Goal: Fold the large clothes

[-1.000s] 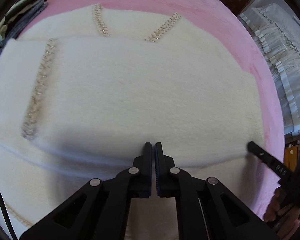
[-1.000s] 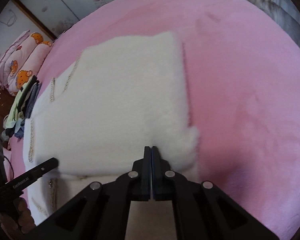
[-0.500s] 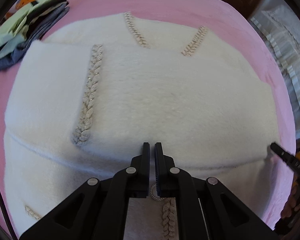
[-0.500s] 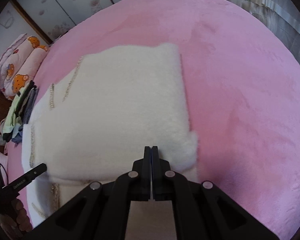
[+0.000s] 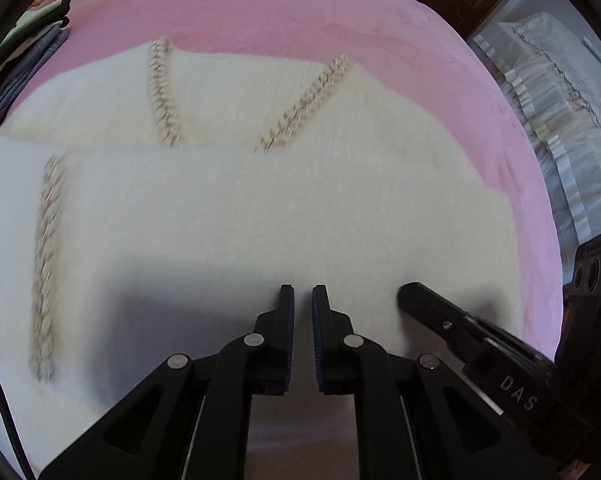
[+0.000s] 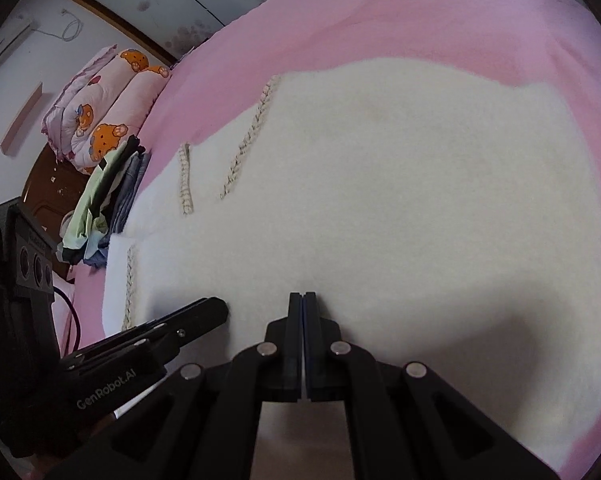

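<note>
Your left gripper (image 5: 302, 289) hangs over the near part of the white fleece garment (image 5: 260, 216). Its jaws stand a narrow slit apart, having just eased open a little, and nothing is between them. Your right gripper (image 6: 302, 295) points down at the same garment, just to the right of the left one, with its jaws pressed flat together and empty.

The garment lies spread on the pink bed (image 5: 284, 12), partly folded: a near layer is laid over the far part, covering the lower ends of two braided trims (image 5: 162, 92). A third trim (image 5: 46, 264) runs along the near layer's left side.

On the bed's far left sits a stack of folded clothes (image 6: 100, 200), with bear-print bedding (image 6: 108, 104) beyond it.
</note>
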Motion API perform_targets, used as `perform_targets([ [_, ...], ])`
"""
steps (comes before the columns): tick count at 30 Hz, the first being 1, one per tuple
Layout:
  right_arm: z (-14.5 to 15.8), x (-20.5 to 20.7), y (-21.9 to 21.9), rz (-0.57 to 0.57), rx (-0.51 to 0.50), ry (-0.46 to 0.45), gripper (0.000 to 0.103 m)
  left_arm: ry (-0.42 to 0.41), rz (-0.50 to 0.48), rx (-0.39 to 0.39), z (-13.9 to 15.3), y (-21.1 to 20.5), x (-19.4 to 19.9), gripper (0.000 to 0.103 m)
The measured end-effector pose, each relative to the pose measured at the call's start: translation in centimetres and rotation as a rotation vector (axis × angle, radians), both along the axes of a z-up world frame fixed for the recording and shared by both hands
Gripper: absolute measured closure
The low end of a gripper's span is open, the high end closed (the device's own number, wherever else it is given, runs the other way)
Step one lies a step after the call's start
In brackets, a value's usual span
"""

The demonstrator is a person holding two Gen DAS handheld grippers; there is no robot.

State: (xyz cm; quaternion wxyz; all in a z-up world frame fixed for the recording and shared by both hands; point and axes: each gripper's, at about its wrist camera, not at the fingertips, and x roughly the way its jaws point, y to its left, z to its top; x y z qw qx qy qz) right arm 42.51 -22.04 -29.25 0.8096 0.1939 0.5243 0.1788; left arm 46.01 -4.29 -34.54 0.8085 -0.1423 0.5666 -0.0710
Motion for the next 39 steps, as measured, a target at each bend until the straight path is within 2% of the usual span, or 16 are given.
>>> perform_targets([
  [9, 0.0, 5.6, -3.1, -0.054, -0.056, -0.015, 0.103, -0.024, 0.060, 0.041, 0.0, 1.1, 4.4, 0.097],
  [15, 0.5, 6.2, -7.9, -0.188, -0.168, -0.023, 0.103, -0.040, 0.098, 0.073, 0.1, 4.0, 4.4, 0.097],
  [20, 0.7, 6.3, -12.6, -0.302, -0.153, -0.024, 0.103, -0.076, 0.129, 0.199, 0.5, 6.9, 2.7, 0.097],
  [24, 1.0, 6.7, -14.2, -0.343, -0.151, -0.027, 0.103, -0.097, 0.177, 0.281, 0.3, 9.3, 1.9, 0.097],
  [28, 1.2, 7.2, -13.9, -0.324, -0.236, -0.045, 0.103, -0.098, 0.185, 0.286, 0.2, 11.1, 1.6, 0.097],
  [30, 1.5, 7.4, -14.2, -0.334, -0.238, -0.049, 0.103, -0.097, 0.193, 0.292, 0.4, 11.1, 1.8, 0.097],
  [34, 1.9, 6.9, -14.9, -0.419, -0.351, -0.030, 0.103, -0.100, 0.238, 0.286, 1.0, 11.8, 1.1, 0.097],
  [37, 1.7, 5.5, -16.3, -0.514, -0.263, 0.023, 0.103, -0.115, 0.268, 0.265, 2.0, 12.0, 0.0, 0.096],
  [38, 1.8, 4.5, -16.5, -0.548, -0.248, 0.032, 0.103, -0.120, 0.270, 0.256, 2.3, 12.2, -0.3, 0.093],
  [39, 1.8, 3.8, -16.5, -0.569, -0.241, 0.039, 0.103, -0.124, 0.271, 0.248, 2.5, 12.0, -0.5, 0.084],
])
